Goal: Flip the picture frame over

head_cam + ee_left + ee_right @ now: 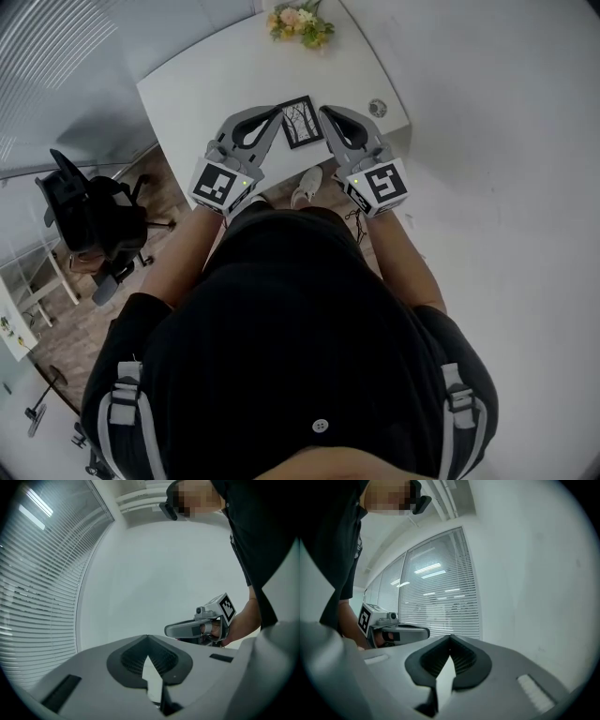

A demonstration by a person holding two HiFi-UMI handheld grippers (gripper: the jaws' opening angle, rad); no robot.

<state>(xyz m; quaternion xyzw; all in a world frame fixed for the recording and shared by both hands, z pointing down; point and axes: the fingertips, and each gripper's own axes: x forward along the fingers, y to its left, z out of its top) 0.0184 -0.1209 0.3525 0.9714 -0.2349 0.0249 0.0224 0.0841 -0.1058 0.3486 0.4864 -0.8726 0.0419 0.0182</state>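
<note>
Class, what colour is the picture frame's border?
The picture frame has a black border; the head view shows it best.

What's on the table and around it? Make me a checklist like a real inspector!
Surface: white table.
Job's things: picture frame lies flat, tree picture facing up, not yet flipped.
Clutter: flowers at the far edge; round fitting right of the frame.
Grippers: left gripper and right gripper both shut, empty, either side of the frame.
Cables: nothing seen.
Surroundings: black office chair on wooden floor; window blinds.
</note>
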